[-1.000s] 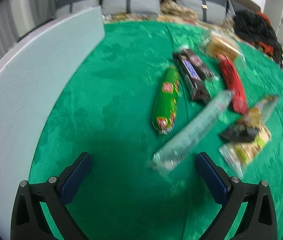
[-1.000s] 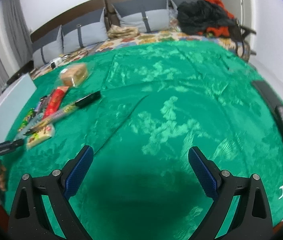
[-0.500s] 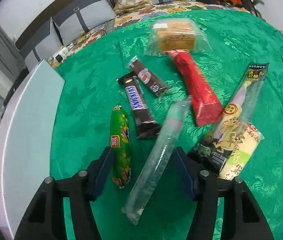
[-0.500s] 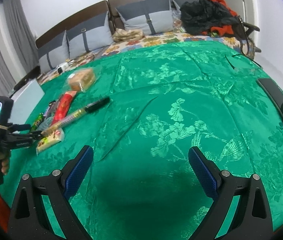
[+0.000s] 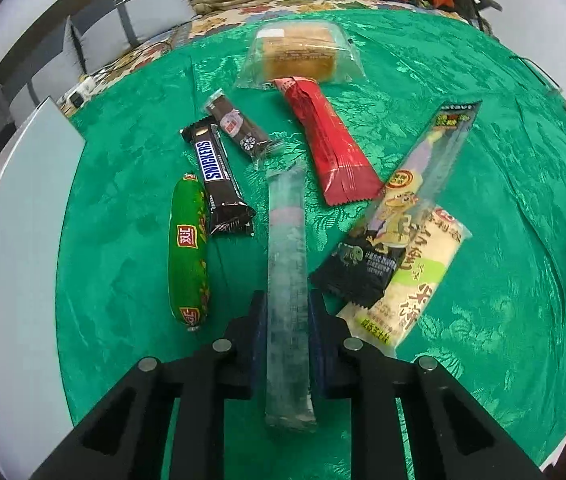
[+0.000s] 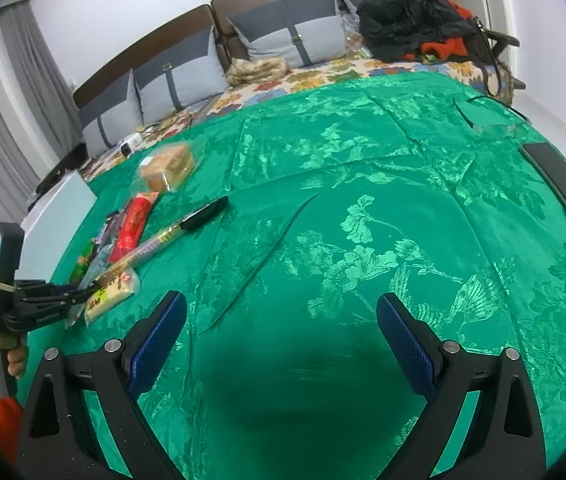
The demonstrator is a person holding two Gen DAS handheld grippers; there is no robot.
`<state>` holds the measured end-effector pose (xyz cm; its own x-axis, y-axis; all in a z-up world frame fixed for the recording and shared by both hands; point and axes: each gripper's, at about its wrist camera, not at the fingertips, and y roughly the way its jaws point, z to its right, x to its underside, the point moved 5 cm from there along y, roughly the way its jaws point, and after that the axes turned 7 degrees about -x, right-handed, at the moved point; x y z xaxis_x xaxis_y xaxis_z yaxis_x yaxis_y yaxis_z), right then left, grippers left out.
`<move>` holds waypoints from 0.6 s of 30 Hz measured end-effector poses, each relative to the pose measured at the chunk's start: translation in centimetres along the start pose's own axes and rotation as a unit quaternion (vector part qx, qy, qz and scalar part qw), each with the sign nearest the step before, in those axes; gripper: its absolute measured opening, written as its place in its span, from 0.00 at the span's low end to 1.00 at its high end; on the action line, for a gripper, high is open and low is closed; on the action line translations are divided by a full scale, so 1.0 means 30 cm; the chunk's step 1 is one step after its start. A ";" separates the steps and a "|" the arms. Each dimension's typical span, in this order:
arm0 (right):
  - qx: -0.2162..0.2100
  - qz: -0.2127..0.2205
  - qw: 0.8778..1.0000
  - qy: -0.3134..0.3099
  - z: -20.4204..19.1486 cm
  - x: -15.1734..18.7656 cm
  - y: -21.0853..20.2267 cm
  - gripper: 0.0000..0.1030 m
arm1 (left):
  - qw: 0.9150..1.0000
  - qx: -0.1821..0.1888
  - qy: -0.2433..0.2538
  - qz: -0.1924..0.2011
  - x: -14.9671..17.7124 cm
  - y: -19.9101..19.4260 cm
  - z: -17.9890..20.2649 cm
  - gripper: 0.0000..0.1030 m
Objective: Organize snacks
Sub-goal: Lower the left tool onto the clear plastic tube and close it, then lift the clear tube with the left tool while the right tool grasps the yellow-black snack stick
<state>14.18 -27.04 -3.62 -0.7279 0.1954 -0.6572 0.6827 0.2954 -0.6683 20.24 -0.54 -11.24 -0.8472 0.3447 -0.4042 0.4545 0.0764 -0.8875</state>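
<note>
Clear plastic, the long translucent snack tube [image 5: 287, 280] is sitting pinched near its end in our left gripper [image 5: 287, 320], ready for lifting from the green cloth [image 5: 123, 184]; our right gripper [image 6: 279, 332] is waiting wide, empty.

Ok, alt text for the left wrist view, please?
The left gripper is shut on a long clear packet lying on a green cloth. Around it lie a green sausage, a Snickers bar, a red packet and a wrapped cake.
</note>
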 end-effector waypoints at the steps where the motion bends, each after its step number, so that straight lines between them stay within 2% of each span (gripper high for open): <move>1: -0.001 -0.001 1.000 0.002 0.001 0.001 0.003 0.94 | 1.000 -0.004 0.005 0.001 -0.002 0.002 0.004 0.20; 6: 0.002 -0.008 1.000 0.000 0.002 0.008 0.014 0.94 | 0.999 -0.031 0.028 0.001 -0.041 0.015 0.039 0.22; 11: -0.015 -0.009 1.000 0.011 0.013 0.011 0.013 0.94 | 1.000 -0.024 -0.008 -0.005 -0.007 -0.002 0.007 0.17; 13: -0.044 -0.017 0.998 0.034 0.022 0.014 0.022 0.94 | 0.999 -0.006 -0.054 0.005 0.050 -0.025 -0.022 0.17; 15: -0.106 -0.036 0.991 0.079 0.014 0.026 0.042 0.94 | 0.995 0.015 -0.099 0.012 0.107 -0.048 -0.050 0.17; 16: -0.148 -0.045 0.982 0.109 -0.001 0.032 0.057 0.94 | 0.992 0.026 -0.122 0.017 0.140 -0.061 -0.064 0.17; 18: -0.203 -0.065 0.965 0.154 -0.050 0.028 0.114 0.93 | 0.987 0.043 -0.156 0.026 0.191 -0.083 -0.089 0.17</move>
<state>15.81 -24.45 -5.95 -0.8328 0.3822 -0.4004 0.5488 0.6653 -0.5062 15.00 3.74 -10.76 -0.8734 0.0407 -0.4853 0.4849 -0.0188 -0.8744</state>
